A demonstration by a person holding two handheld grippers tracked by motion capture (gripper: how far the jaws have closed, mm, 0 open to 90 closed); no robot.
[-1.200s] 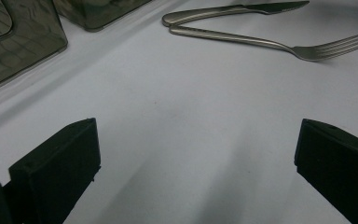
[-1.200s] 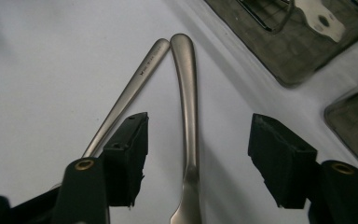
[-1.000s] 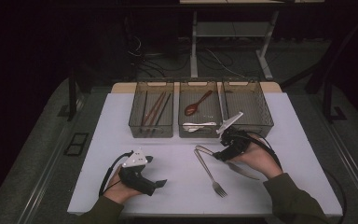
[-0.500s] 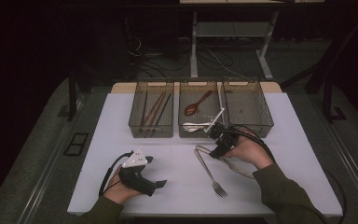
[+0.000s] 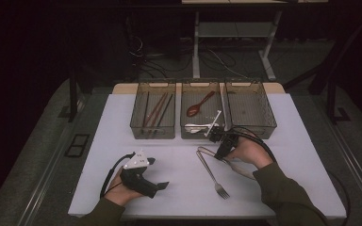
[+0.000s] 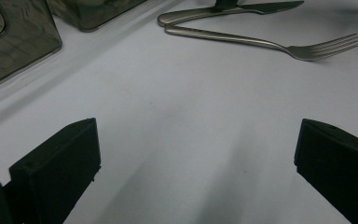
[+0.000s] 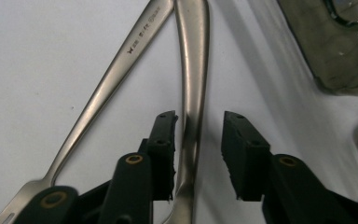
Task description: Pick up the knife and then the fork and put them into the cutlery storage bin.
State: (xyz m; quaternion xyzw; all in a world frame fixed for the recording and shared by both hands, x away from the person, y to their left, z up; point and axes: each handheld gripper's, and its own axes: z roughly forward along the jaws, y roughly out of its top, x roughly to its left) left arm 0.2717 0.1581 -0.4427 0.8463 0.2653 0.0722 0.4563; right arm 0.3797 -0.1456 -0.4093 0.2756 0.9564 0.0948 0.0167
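**Right gripper closing around a knife handle on the desk**

The right gripper (image 5: 218, 142) is down on the white desk (image 5: 292, 141) just in front of the middle tray, jaws pointed at the surface. In the right gripper view, the smooth steel handle of a table knife (image 7: 192, 70) runs between its two black jaws. The jaws have just been closing; one pad lies against the handle while a gap shows on the other side, so the knife is straddled but not pinched.

Just beside it lies a silver steel fork (image 7: 112, 79), its handle end meeting the knife's so the two form a narrow V. In the high view the fork (image 5: 212, 172) slants toward the desk's near edge, tines nearest the person.

The left gripper (image 5: 158, 187) rests near the desk's near-left corner, held in the person's hand, jaws spread wide over bare tabletop.

Along the far edge stand three smoky clear plastic trays: the left one (image 5: 136, 123) holds dark chopsticks (image 5: 156, 109), the middle one a red-brown wooden spoon (image 5: 199, 105).
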